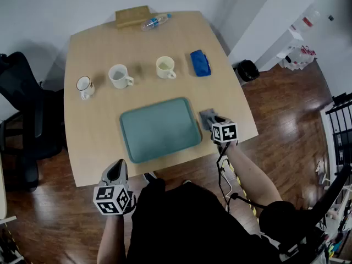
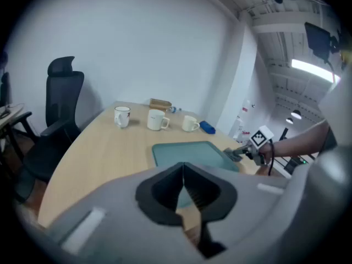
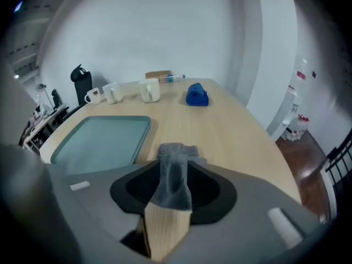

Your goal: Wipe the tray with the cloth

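Observation:
A teal tray [image 1: 159, 130] lies flat near the table's front edge, also seen in the left gripper view [image 2: 190, 153] and the right gripper view [image 3: 102, 139]. A grey cloth [image 1: 207, 116] rests on the table just off the tray's right rim. My right gripper [image 1: 212, 121] is shut on that cloth [image 3: 175, 175], which bunches up between its jaws [image 3: 173, 183]. My left gripper [image 1: 115, 172] hovers at the front table edge, left of the tray's near corner. Its jaws [image 2: 183, 172] meet with nothing between them.
Three mugs [image 1: 84, 85] [image 1: 119, 76] [image 1: 165, 67] stand in a row behind the tray. A blue folded item [image 1: 200, 62] lies to their right. A plastic bottle [image 1: 154, 21] and wooden block [image 1: 132, 16] sit at the far edge. A black office chair [image 1: 22, 125] stands left.

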### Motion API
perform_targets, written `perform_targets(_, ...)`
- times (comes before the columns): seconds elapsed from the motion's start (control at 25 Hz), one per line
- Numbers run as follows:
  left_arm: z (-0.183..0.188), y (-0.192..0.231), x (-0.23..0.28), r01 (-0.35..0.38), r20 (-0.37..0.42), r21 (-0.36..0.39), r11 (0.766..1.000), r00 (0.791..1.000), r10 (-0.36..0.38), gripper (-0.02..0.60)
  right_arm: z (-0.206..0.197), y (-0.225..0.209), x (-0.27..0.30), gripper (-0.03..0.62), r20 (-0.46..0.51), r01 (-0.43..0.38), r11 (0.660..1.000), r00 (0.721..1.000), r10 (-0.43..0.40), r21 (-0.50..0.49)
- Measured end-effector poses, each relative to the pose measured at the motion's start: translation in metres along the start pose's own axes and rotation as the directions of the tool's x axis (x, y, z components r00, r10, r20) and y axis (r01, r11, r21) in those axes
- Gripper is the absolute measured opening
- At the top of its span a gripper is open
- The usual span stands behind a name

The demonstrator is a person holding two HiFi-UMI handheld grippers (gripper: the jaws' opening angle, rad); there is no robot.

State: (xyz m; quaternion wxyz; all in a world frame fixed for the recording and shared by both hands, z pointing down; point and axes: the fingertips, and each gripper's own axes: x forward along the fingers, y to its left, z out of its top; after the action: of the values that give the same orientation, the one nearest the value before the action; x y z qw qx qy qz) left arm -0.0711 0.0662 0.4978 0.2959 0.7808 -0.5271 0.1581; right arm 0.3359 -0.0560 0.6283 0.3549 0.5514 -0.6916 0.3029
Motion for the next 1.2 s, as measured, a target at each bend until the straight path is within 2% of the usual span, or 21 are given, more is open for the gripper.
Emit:
perform_targets(0.12,0.002,0.023,0.004,0.034,-0.032,0.009,0.999,0.999,-0.033,0.005,0.0,-0.004,0.02,0.17,-0.044,0.065,0.996,0.997,-0.062,0.059)
perform_targets(0.2,0.0,0.035,0.007,0.042,-0.06,0.012,0.999,0.997,-0.042,0.005,-0.005,-0.009,0.027,0.122,-0.047,0.087,0.989,0.996,-0.082,0.121)
perform_targets(0.24,-0.001,0.04,0.009,0.042,-0.073,0.01,0.999,0.996,-0.042,0.005,-0.006,-0.01,0.027,0.101,-0.029,0.076,0.984,0.997,-0.072,0.161)
perform_targets(0.28,-0.002,0.045,0.01,0.04,-0.083,0.006,0.999,0.996,-0.039,0.005,-0.006,-0.011,0.027,0.05,-0.003,0.054,0.98,0.999,-0.054,0.194)
perform_targets(0.4,-0.003,0.053,0.018,0.02,-0.1,-0.014,1.0,0.995,-0.022,0.005,-0.004,-0.009,0.024,0.034,0.052,-0.017,0.978,0.999,0.006,0.208)
perform_targets(0.52,-0.008,0.059,0.035,-0.025,-0.124,-0.032,0.999,0.992,0.021,0.005,0.013,-0.007,0.016,0.031,0.095,-0.036,0.987,0.995,0.021,0.158)
perform_targets(0.68,-0.028,0.064,0.058,-0.108,-0.195,-0.055,0.993,0.976,0.096,0.005,0.065,0.02,0.001,0.031,0.178,-0.099,0.992,0.98,0.084,0.075)
perform_targets(0.72,-0.032,0.065,0.064,-0.121,-0.217,-0.066,0.99,0.971,0.104,0.016,0.078,0.031,0.003,0.031,0.184,-0.115,0.993,0.977,0.107,0.037)
perform_targets(0.84,-0.047,0.063,0.079,-0.146,-0.289,-0.1,0.984,0.951,0.112,0.1,0.106,0.064,0.02,0.031,0.17,-0.135,0.986,0.974,0.151,-0.099)
perform_targets(0.96,-0.061,0.063,0.09,-0.179,-0.353,-0.082,0.98,0.925,0.14,0.11,0.109,0.079,0.048,0.031,0.107,-0.094,0.975,0.987,0.117,-0.2)
perform_targets(1.08,-0.076,0.057,0.103,-0.162,-0.404,-0.029,0.986,0.905,0.137,0.109,0.102,0.076,0.071,0.031,0.039,-0.042,0.971,0.998,0.052,-0.235)
perform_targets(1.12,-0.079,0.055,0.106,-0.147,-0.413,-0.013,0.989,0.901,0.129,0.107,0.101,0.076,0.075,0.031,0.027,-0.021,0.97,0.999,0.029,-0.243)
perform_targets(1.2,-0.083,0.051,0.107,-0.116,-0.418,0.0,0.993,0.902,0.106,0.065,0.104,0.08,0.075,0.031,0.015,0.018,0.964,1.0,-0.015,-0.264)
